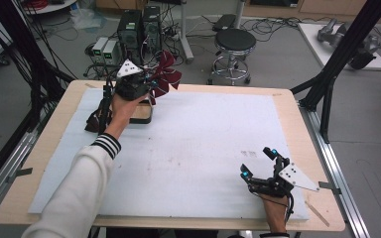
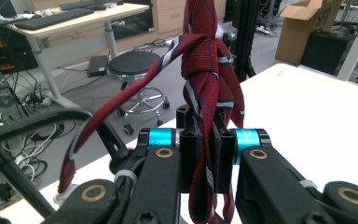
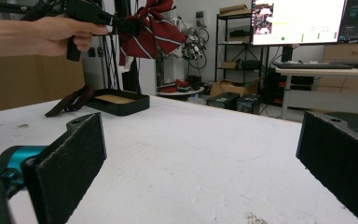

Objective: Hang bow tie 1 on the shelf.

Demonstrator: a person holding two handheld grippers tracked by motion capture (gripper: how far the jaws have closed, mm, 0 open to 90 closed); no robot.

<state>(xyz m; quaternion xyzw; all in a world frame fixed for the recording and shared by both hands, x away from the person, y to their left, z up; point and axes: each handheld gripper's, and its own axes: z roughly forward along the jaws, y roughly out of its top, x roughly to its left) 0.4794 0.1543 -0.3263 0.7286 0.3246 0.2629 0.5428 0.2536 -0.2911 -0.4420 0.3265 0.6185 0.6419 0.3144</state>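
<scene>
A dark red bow tie (image 1: 166,74) with white and navy stripes hangs in the air above the table's far left corner. My left gripper (image 1: 146,82) is shut on it; in the left gripper view the jaws pinch the knotted fabric (image 2: 208,88) between them, and a loose strap (image 2: 121,105) trails to the left. The bow tie (image 3: 149,28) also shows in the right gripper view, held high by the far hand. My right gripper (image 1: 259,163) rests near the table's front right, open, with nothing between its pads (image 3: 72,158).
A shallow black tray (image 1: 144,113) with a wooden floor sits at the far left of the white mat (image 1: 193,148), below the held bow tie. A dark strap (image 3: 70,100) lies beside the tray. A stool (image 1: 234,44) and computer cases stand beyond the table.
</scene>
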